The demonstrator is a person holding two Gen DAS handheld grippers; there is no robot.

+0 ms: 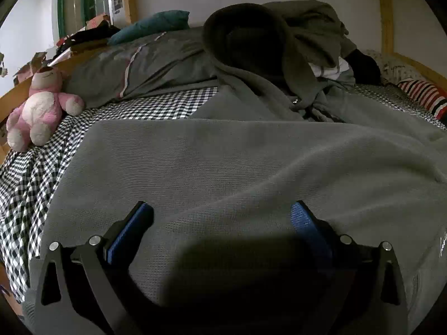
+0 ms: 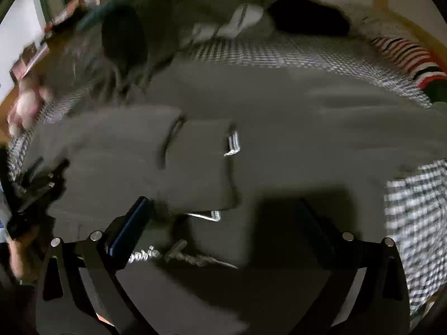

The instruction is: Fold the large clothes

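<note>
A large grey garment lies spread across a checked bedsheet, filling the near part of the bed. The left gripper and right gripper hover over it, jaws spread wide, gripping nothing. A pink plush toy sits far left.

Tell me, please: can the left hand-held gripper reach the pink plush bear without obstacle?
Probably yes. The left hand-held gripper is open over the grey garment, and the pink plush bear sits ahead to its left on the checked sheet, with nothing between them.
</note>
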